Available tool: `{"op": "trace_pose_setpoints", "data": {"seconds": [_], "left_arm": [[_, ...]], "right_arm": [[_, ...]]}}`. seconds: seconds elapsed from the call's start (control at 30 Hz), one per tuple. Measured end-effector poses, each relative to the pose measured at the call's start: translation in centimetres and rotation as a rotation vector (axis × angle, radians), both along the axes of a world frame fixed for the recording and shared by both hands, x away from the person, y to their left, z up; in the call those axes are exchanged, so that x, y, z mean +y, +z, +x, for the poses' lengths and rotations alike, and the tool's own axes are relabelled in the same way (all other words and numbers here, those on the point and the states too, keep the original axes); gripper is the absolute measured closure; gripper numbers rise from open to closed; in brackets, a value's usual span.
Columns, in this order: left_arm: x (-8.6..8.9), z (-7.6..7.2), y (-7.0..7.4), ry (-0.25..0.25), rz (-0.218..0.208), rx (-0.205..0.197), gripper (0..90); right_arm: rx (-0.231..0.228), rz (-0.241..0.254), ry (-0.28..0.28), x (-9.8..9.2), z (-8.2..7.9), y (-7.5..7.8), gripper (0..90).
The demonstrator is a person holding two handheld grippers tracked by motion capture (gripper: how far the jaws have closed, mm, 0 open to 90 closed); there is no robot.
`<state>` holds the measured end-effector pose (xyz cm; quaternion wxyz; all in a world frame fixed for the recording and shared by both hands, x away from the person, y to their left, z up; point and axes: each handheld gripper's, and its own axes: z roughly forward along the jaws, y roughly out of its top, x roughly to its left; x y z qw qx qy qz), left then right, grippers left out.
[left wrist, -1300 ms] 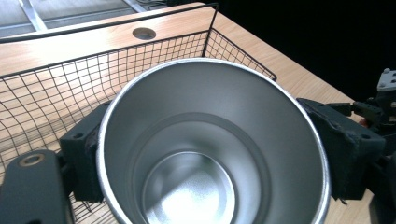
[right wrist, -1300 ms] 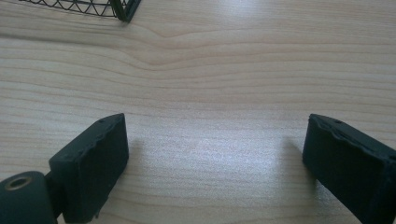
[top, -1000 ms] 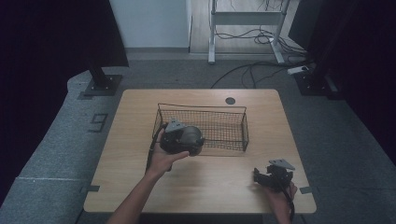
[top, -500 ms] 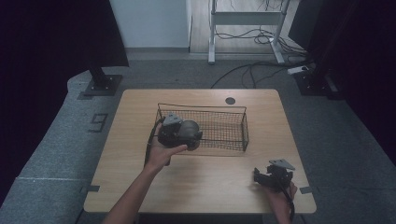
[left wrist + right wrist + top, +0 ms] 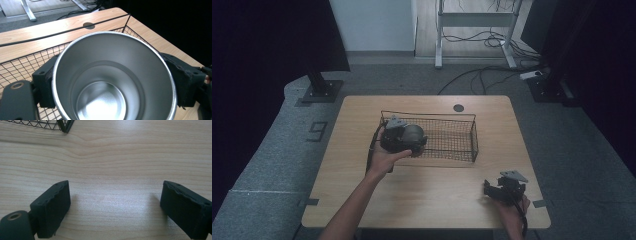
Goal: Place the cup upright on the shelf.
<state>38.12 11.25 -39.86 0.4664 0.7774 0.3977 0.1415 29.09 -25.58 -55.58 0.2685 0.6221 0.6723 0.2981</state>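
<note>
One steel tumbler (image 5: 112, 77) is gripped in the left gripper (image 5: 398, 136), its two black pads (image 5: 46, 85) pressed against opposite sides of the cup's wall just below the rim, so the jaws are clamped on it. In the left gripper view the tumbler's open mouth faces the camera, its brushed inside bare down to the bottom. In the high view the tumbler (image 5: 413, 135) is held at the left end of the one wire basket (image 5: 462, 137), over the basket's near-left corner; whether it touches the mesh I cannot tell. The basket stands on the far half of the one wooden table (image 5: 427, 200), its long side parallel to the table's far edge, with a round dark cable hole (image 5: 458, 107) just beyond it near that edge. The right gripper (image 5: 504, 189) sits near the table's near-right corner, well apart from the basket. Its two jaws stand wide apart with nothing between them, just bare wood grain; one corner of the basket (image 5: 62, 126) shows at the top of the right gripper view.
</note>
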Motion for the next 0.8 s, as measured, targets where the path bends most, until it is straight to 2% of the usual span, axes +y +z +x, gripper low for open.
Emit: {"op": "trace_pose_setpoints", "data": {"seconds": [0.3, 0.8], "left_arm": [[0.2, 0.7, -0.1, 0.011, -0.011, 0.007, 14.3], [0.1, 2.0, 0.1, 0.021, 0.000, 0.010, 14.3]], "right_arm": [[0.000, 0.000, 0.001, 0.0, 0.0, 0.0, 9.2], [-0.001, 0.000, -0.001, 0.0, 0.0, 0.0, 9.5]]}}
